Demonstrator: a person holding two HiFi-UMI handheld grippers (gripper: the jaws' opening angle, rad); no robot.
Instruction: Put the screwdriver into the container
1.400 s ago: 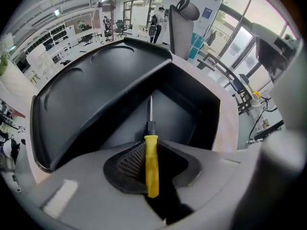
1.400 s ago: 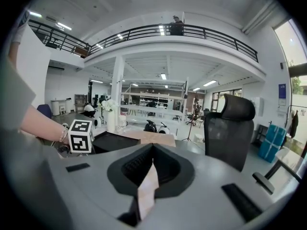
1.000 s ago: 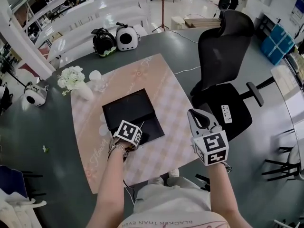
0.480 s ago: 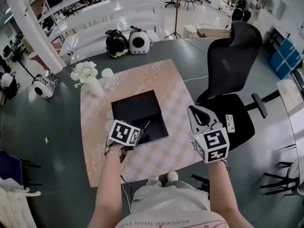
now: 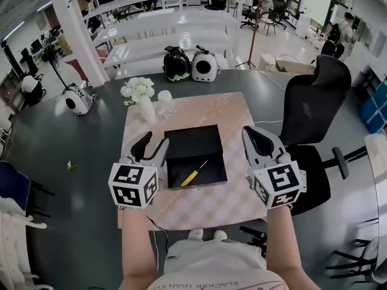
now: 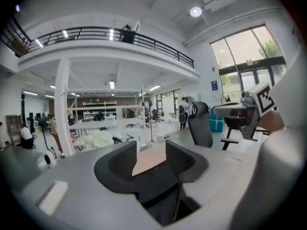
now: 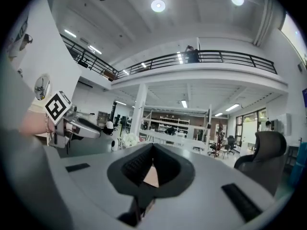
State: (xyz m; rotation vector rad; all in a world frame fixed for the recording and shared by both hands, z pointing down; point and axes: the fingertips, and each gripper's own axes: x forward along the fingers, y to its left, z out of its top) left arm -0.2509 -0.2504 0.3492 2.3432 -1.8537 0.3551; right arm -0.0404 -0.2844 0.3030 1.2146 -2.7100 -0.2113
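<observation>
The screwdriver (image 5: 193, 174), yellow handle and thin metal shaft, lies slanted on the floor of the black container (image 5: 193, 145), near its front edge. The container sits open on the pink tablecloth (image 5: 202, 109). My left gripper (image 5: 155, 141) hovers just left of the container, open and empty; in the left gripper view (image 6: 151, 152) only tablecloth shows between its pads. My right gripper (image 5: 251, 135) is held to the right of the container, shut on nothing; its tips meet in the right gripper view (image 7: 153, 146).
A vase of white flowers (image 5: 138, 93) and a clear glass (image 5: 164, 100) stand at the cloth's far left corner. Two rounded cases (image 5: 191, 64) sit at the table's far edge. A black office chair (image 5: 313, 104) is at the right.
My left gripper was low at the container's front with the screwdriver; it has let go, risen and drawn left, open. The screwdriver now lies in the container. The head view has tilted.
</observation>
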